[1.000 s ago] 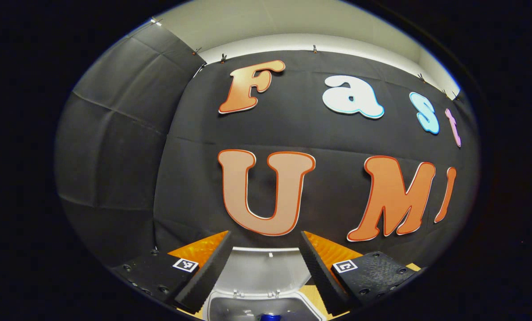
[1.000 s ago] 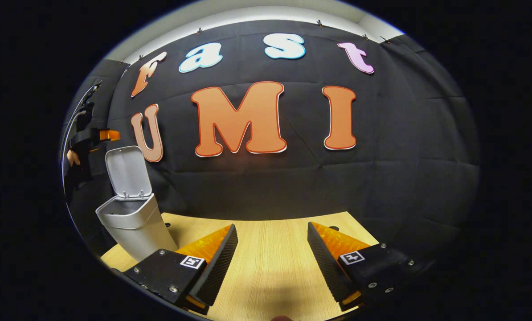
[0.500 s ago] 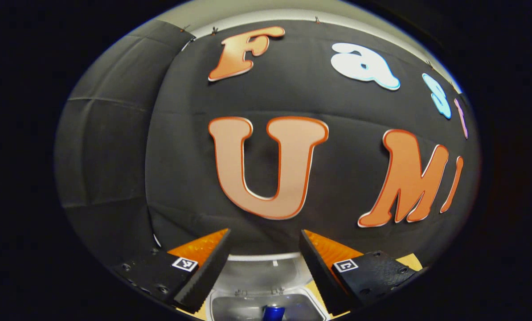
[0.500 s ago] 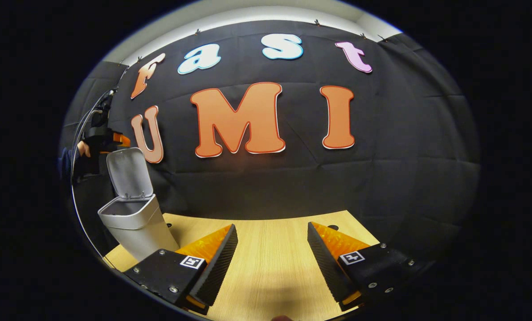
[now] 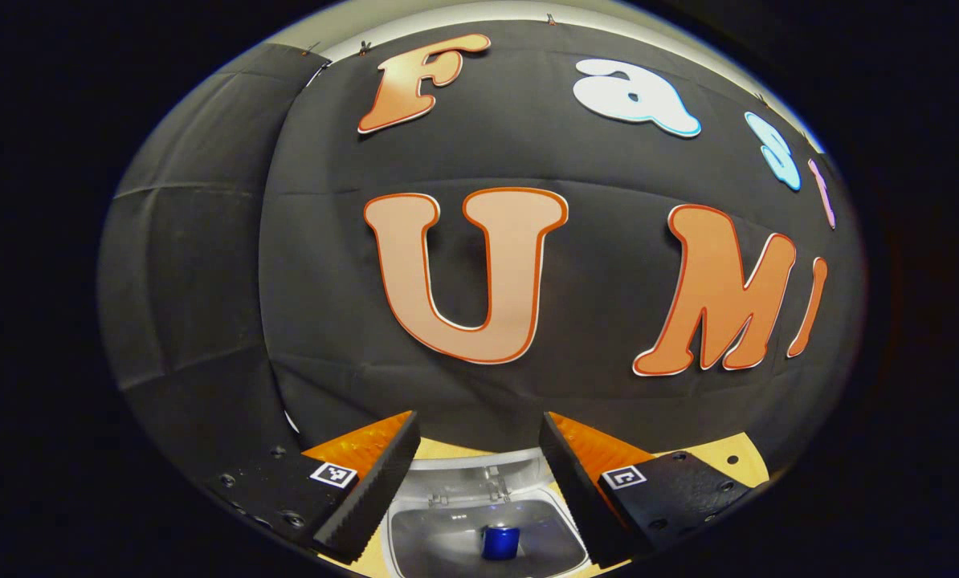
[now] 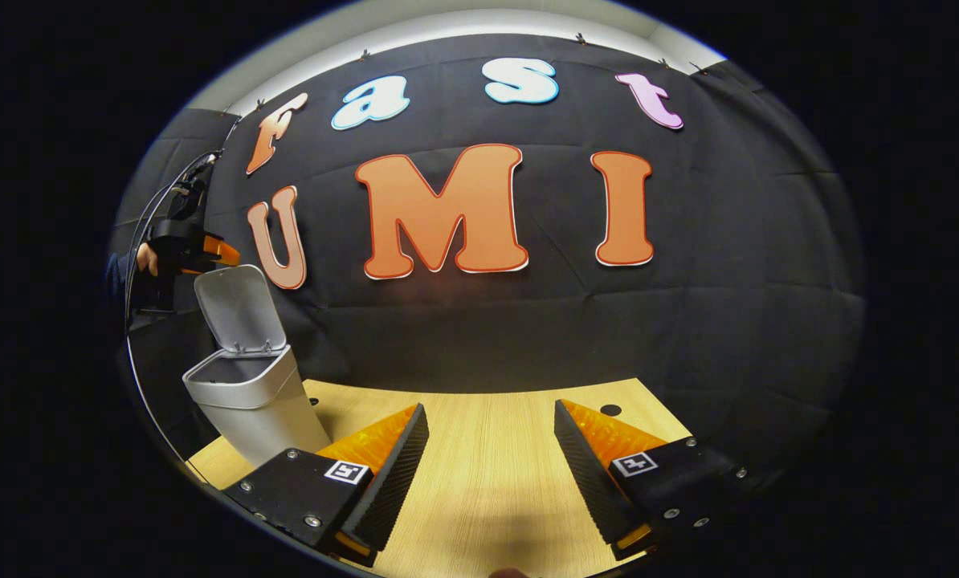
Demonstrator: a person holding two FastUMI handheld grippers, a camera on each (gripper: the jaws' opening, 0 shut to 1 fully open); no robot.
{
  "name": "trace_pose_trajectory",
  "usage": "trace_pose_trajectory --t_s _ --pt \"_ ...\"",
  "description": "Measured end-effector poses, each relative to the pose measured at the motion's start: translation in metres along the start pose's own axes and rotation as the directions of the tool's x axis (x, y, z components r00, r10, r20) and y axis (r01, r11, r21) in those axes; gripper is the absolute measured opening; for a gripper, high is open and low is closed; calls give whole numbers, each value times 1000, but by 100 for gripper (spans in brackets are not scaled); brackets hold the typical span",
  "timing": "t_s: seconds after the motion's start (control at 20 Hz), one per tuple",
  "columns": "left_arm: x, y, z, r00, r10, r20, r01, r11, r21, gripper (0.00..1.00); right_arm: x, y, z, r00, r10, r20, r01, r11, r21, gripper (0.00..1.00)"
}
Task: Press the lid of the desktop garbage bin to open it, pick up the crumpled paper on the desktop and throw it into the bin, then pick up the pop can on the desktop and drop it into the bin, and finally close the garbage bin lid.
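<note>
bin (image 6: 246,393) lid (image 6: 234,309) up, pop can (image 5: 499,542) inside at bottom centre.
left gripper (image 5: 479,474) and right gripper (image 6: 487,474) both released, holding nothing.

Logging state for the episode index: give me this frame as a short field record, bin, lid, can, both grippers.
bin: grey bin at the desk's left end, in the right gripper view
lid: lid up, open
can: blue pop can inside the bin, seen from above
left gripper: left gripper open, empty, above the bin mouth
right gripper: right gripper open, empty, over bare desk
remaining: close the lid
</note>
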State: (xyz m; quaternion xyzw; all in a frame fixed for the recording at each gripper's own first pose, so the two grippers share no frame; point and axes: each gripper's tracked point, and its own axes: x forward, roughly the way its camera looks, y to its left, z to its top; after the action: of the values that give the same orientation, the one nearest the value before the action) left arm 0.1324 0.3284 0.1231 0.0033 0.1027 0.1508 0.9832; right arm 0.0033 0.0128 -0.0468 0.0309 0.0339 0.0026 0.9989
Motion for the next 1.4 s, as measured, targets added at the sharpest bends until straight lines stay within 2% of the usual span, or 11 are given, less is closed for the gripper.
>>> trace_pose_trajectory --t_s 0.2,0.4,0.7,0.8,0.95,1.05,1.1,1.4 --pt "-11 -10 -51 990 -31 -136 26 999 -36 94 0 2 1 1000 18 6 -18 1000 -1 94" --pt "-26 -18 -123 964 -23 -265 2 997 -79 95 0 2 1 1000 28 10 -28 1000 -7 94" --pt "-59 -37 -200 933 -31 -358 14 999 -49 95 -6 -2 -5 999 39 -7 -39 999 -17 94" --pt "-68 -34 -207 926 3 -377 2 1000 11 98 -7 -3 -7 999 47 -17 -47 999 -15 94" --pt "-67 -32 -209 930 3 -367 -3 1000 2 97 -9 -3 -12 998 54 -23 -55 998 -22 94" --pt "-72 -32 -214 923 17 -385 -1 999 41 98 -10 -3 -14 998 61 -28 -61 998 -21 94" --pt "-67 -31 -211 932 26 -362 -6 999 54 98 -12 -2 -16 997 65 -32 -65 998 -19 94" --pt "-69 -32 -210 942 33 -335 -18 999 46 97 -16 -5 -8 996 82 -14 -83 996 -18 94"
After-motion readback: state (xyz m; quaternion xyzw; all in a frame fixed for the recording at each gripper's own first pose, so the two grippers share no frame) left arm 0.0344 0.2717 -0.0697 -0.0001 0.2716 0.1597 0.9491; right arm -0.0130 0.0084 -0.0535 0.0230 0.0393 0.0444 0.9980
